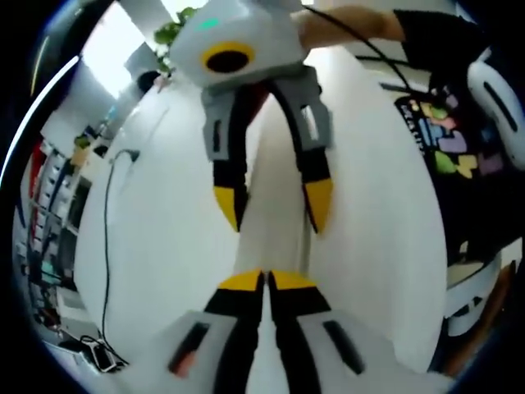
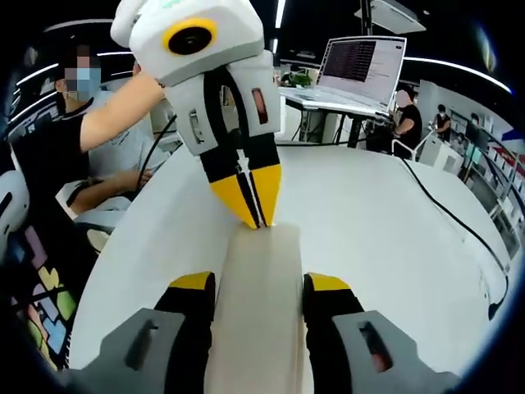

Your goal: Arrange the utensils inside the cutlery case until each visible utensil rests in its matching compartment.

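- Right gripper (image 2: 260,283), nearest its own lens: jaws spread to the width of the cutlery case (image 2: 256,328) and set against its two long sides. Judged to be clamping it.
- Left gripper (image 1: 267,281): jaws closed, yellow tips together, nothing seen between them. In the right gripper view the tips touch the far end of the case.
- Cutlery case: a long, pale beige body lying on the white table (image 2: 369,213), running lengthwise from the right gripper to the left gripper's tips. Its upper face is plain. What it contains is hidden.
- Step in hand, as judged: opening or freeing the far end of the case so that the compartments can be reached.
- Procedure: hold the right clamp steady and square on the long sides. Work the left tips at the end edge only, in line with the case, without pushing it out of the clamp. Keep the case flat on the table.
- Risk: a closed tip can skid off the smooth face.
- Count: grippers, two; cutlery case, one; utensils, cannot be counted.
- Surroundings: one open laptop (image 2: 361,66) at the far edge, one black cable (image 2: 443,205) across the table, at least three people beyond it.
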Tool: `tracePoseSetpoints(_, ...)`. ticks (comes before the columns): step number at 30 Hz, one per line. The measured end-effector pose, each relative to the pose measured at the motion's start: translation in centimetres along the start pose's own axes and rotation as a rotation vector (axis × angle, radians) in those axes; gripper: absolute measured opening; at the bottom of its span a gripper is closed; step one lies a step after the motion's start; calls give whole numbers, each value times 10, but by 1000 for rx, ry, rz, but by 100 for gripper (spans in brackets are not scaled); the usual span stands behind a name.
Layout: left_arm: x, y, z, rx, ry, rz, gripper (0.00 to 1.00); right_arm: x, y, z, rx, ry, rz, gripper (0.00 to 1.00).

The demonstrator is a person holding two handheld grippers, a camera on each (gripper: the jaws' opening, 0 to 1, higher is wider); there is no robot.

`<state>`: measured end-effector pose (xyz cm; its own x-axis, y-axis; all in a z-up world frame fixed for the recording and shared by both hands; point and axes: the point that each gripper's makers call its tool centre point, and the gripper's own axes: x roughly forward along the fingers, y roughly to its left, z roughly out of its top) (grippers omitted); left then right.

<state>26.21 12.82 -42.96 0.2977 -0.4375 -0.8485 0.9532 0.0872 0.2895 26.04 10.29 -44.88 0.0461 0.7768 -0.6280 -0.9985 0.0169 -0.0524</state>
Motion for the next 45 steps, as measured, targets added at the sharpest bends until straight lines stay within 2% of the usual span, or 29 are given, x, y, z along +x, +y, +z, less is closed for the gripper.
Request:
tracePoseSetpoints(4,0,0,1,0,-1,2,3,1,-1,0,-5,5,-12,44)
tracePoseSetpoints(8,2,-2,1,35,6,-2,3,-1,-3,2,-10,-11,-22,43)
tracePoseSetpoints(13,4,1,4,31,10,4,4,0,-3,1,-24,10,-19,44)
tracePoseSetpoints(18,6,1,6,22,20,1,1,-1,-3,1,-10,-10,-23,43)
tracePoseSetpoints(21,7,1,5,-40,45,-7,0,0,-4,1,2,-11,-21,43)
tracePoseSetpoints(24,9,4,7,-44,42,-10,0,0,-4,0,0,-5,-22,44)
tracePoseSetpoints(26,9,4,7,-87,47,-26,0,2,-4,-1,9,-5,-23,44)
tracePoseSetpoints(30,9,3,6,-100,35,-29,0,4,-4,-4,24,-5,-20,46)
tracePoseSetpoints(36,9,4,6,-100,41,1,0,1,-3,-2,11,-15,-23,45)
tracePoseSetpoints(39,8,5,5,-121,23,-7,0,-5,-4,7,-9,-45,-50,42)
tracePoseSetpoints(42,8,4,5,-153,-14,-7,0,-10,-6,11,-12,-40,-60,38)
tracePoseSetpoints(44,8,4,4,-159,-32,-4,0,-11,-5,14,-1,-38,-62,31)
tracePoseSetpoints(45,8,3,5,-158,-34,0,0,-12,-6,15,19,-39,-78,22)
